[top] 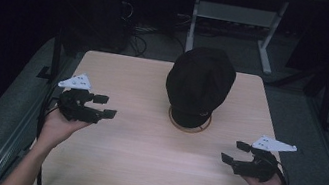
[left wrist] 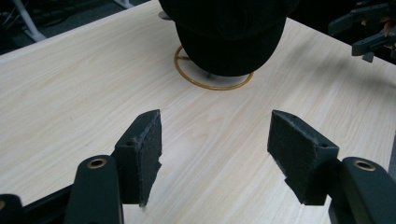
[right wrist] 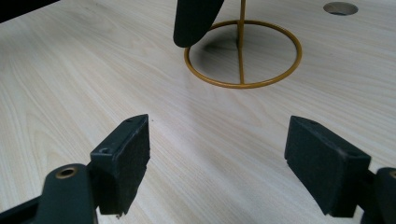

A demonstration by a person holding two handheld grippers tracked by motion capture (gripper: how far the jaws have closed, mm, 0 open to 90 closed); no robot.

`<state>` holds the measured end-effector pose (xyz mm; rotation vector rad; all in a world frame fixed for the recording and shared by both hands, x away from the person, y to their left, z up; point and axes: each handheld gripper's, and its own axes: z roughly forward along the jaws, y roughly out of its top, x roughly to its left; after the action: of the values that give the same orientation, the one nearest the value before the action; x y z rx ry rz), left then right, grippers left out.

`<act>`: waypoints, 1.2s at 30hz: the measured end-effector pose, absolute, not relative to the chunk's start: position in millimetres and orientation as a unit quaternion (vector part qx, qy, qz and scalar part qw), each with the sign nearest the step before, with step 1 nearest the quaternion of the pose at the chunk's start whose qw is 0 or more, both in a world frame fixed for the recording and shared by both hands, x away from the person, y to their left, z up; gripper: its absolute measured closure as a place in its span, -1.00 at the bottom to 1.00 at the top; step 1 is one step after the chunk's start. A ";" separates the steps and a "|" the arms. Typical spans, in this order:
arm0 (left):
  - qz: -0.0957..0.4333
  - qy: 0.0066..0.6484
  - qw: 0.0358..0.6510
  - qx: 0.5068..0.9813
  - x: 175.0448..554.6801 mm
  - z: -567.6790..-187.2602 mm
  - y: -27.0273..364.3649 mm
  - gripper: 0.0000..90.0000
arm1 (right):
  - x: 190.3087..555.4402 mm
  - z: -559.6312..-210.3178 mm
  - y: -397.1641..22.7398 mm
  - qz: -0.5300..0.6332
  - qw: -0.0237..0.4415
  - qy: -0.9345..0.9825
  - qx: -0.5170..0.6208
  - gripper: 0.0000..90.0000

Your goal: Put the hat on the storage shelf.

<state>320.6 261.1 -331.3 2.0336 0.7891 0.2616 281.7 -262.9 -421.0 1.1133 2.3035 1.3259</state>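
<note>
A black cap rests on a gold wire stand whose ring base lies on the light wooden table, at the middle back. My left gripper hovers at the table's left side, jaws open and empty, pointing right toward the cap. My right gripper is held at the right front, open and empty, pointing left. In the right gripper view the stand's ring and upright rod lie ahead, with the cap's brim hanging above it. The left gripper view has the right gripper far off at the top right.
The table's far edge drops to a dark floor with desk legs and cables behind. A round hole sits in the tabletop beyond the stand. Bare wood lies between the two grippers in front of the stand.
</note>
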 end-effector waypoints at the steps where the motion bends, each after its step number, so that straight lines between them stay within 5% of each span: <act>1: 0.107 0.319 0.454 0.825 319.9 -332.6 262.1 -0.23 | 281.8 -421.2 -262.8 0.456 0.128 0.793 0.383 -0.52; 36: 0.105 0.345 0.452 0.816 278.5 -387.6 272.7 -0.37 | 272.9 -428.6 -260.7 0.449 0.127 0.797 0.383 -0.52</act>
<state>278.5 272.7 -387.6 2.0161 0.8524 0.2603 272.9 -260.7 -428.6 1.1138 2.3211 1.3063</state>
